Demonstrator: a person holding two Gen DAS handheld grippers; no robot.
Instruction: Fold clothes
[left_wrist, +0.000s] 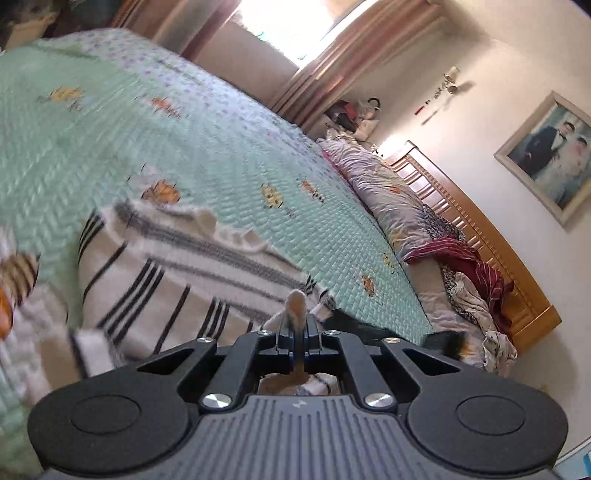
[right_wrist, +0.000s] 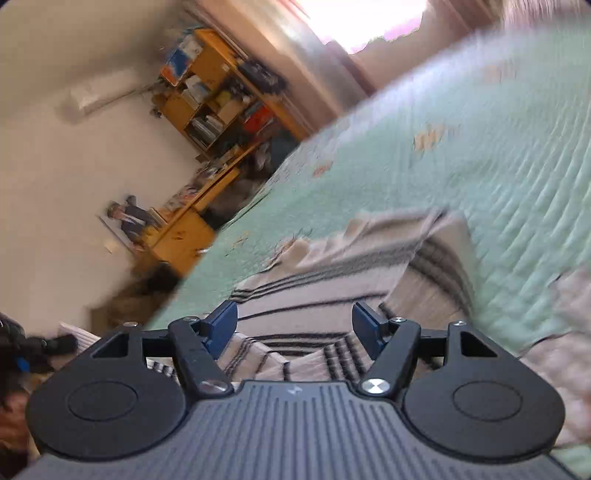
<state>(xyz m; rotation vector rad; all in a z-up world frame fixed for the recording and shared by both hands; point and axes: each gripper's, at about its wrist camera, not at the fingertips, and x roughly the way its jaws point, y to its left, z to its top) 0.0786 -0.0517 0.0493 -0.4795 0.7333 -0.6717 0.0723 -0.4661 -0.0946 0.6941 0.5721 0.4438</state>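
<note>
Two tilted, motion-blurred views from cameras on hand-held grippers, both looking across a bed (left_wrist: 229, 155) covered with a mint-green quilted spread printed with small orange and yellow motifs. A cream sweater with dark stripes (left_wrist: 177, 273) lies on the spread close to both cameras.

In the left wrist view, the left gripper (left_wrist: 297, 328) is clenched on a thin pinch of the sweater's edge; a small tuft of fabric pokes up above the closed jaws. The rest of the sweater spreads away ahead and to the left of this gripper, its ribbed neckline at the far side, so the garment's length seems to run away from the camera toward the middle of the bed.

In the right wrist view, the right gripper (right_wrist: 293, 325) is released, its blue pads standing well apart with nothing pressed between them. The sweater (right_wrist: 369, 266) lies directly below and ahead of it, rumpled, with a fold rising on the right.

The coming move appears to turn on this: the left gripper already holds one edge, while the cloth sits straight in front of the free right gripper, just beyond its fingertips. A short reach forward and down would likely let it take a matching edge for the fold

Beyond the bed: a heap of other clothes (left_wrist: 476, 291) by a wooden headboard, and a cluttered bookshelf (right_wrist: 218, 96)
</note>
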